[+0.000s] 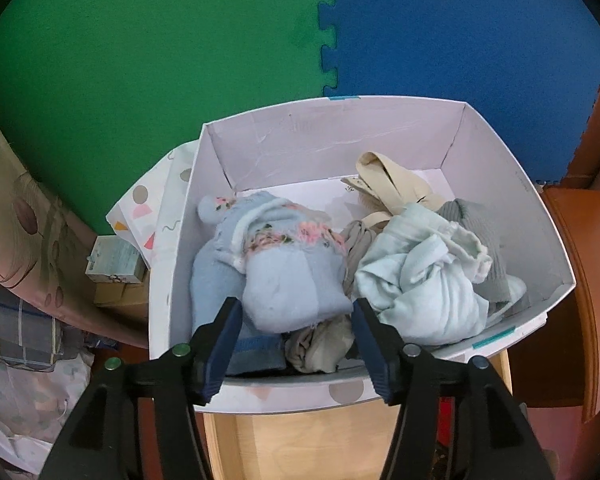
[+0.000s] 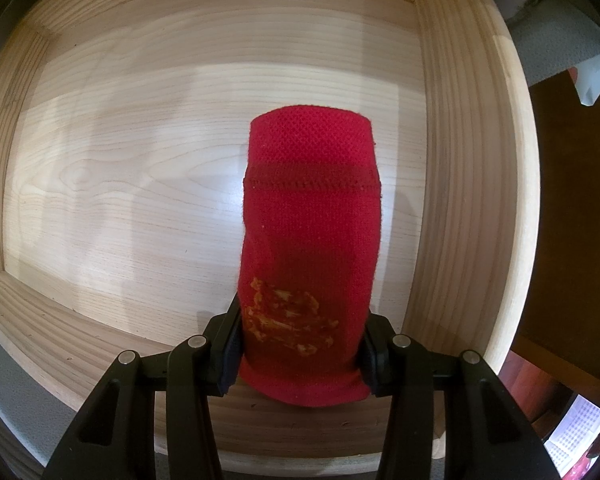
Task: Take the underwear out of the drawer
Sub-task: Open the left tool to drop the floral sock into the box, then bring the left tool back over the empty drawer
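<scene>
In the right wrist view my right gripper (image 2: pixel 302 340) is shut on a red knitted garment (image 2: pixel 310 216) with a worn gold print. It hangs from the jaws over the bare wooden drawer (image 2: pixel 140 160), near its right wall. In the left wrist view my left gripper (image 1: pixel 296 320) is open and empty above a white cardboard box (image 1: pixel 340 128). The box holds a light blue knit piece with pink flowers (image 1: pixel 276 256), a pale mint cloth (image 1: pixel 424 276), beige pieces (image 1: pixel 384 184) and a grey one (image 1: pixel 480 224).
Green (image 1: pixel 160 60) and blue (image 1: pixel 460 40) foam mats lie beyond the box. Small cartons (image 1: pixel 116 264) and patterned bedding (image 1: pixel 20 240) sit at the left. Brown wooden furniture (image 1: pixel 580 280) stands at the right. A light wood surface (image 1: pixel 300 440) shows under the left gripper.
</scene>
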`<control>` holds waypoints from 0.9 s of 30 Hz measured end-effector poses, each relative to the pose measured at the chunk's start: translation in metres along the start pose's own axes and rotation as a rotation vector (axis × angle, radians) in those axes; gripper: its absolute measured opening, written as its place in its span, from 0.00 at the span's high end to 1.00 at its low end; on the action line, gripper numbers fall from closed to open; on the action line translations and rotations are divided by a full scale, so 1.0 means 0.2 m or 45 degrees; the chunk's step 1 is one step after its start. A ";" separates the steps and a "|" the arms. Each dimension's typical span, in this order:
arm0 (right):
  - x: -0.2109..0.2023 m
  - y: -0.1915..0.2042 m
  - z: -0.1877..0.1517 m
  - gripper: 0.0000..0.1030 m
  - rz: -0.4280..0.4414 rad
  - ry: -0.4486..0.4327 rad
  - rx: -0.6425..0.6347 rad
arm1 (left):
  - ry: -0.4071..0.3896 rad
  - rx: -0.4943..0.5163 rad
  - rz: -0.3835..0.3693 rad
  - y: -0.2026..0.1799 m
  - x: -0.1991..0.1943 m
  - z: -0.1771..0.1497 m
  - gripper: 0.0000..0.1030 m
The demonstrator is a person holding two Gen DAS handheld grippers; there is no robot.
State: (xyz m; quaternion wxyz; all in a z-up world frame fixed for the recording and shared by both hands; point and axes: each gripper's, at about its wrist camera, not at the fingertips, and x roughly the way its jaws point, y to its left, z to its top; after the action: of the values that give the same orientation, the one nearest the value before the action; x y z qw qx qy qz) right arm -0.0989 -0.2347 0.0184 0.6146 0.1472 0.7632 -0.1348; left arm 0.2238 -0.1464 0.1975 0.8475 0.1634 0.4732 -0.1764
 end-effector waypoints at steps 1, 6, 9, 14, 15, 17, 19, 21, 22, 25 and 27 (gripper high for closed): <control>0.00 0.00 0.00 0.57 0.000 0.000 0.000 | -0.006 0.004 0.001 0.00 -0.01 0.00 0.43; 0.00 0.00 0.00 0.57 0.000 0.000 -0.002 | -0.018 0.037 -0.009 -0.02 -0.05 -0.04 0.42; 0.00 0.00 0.00 0.57 -0.001 0.000 -0.001 | -0.035 0.058 -0.008 -0.03 -0.09 -0.07 0.41; 0.00 0.00 0.00 0.57 -0.003 0.000 -0.004 | -0.089 0.070 -0.016 -0.03 -0.20 -0.12 0.41; 0.00 0.00 0.00 0.57 -0.003 0.000 -0.004 | -0.100 0.070 -0.014 -0.03 -0.22 -0.13 0.41; -0.01 0.00 0.01 0.57 -0.004 0.000 -0.002 | -0.117 0.070 -0.032 -0.02 -0.26 -0.14 0.41; -0.01 0.00 0.01 0.57 -0.004 0.000 -0.002 | -0.122 0.069 -0.036 -0.01 -0.29 -0.16 0.41; -0.01 -0.01 0.01 0.57 -0.004 0.000 -0.002 | -0.123 0.071 -0.047 0.00 -0.31 -0.19 0.41; -0.01 -0.01 0.01 0.57 -0.004 0.000 -0.001 | -0.126 0.075 -0.048 0.00 -0.32 -0.20 0.41; -0.01 -0.01 0.01 0.57 -0.004 0.000 -0.002 | -0.134 0.094 -0.039 0.01 -0.35 -0.26 0.41; -0.01 0.00 0.01 0.57 -0.005 0.000 -0.003 | -0.134 0.098 -0.022 0.02 -0.37 -0.30 0.41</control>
State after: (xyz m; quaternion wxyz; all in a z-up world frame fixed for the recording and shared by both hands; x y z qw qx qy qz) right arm -0.0976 -0.2360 0.0207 0.6145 0.1450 0.7636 -0.1351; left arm 0.1455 -0.1055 0.2320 0.8627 0.1824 0.4223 -0.2100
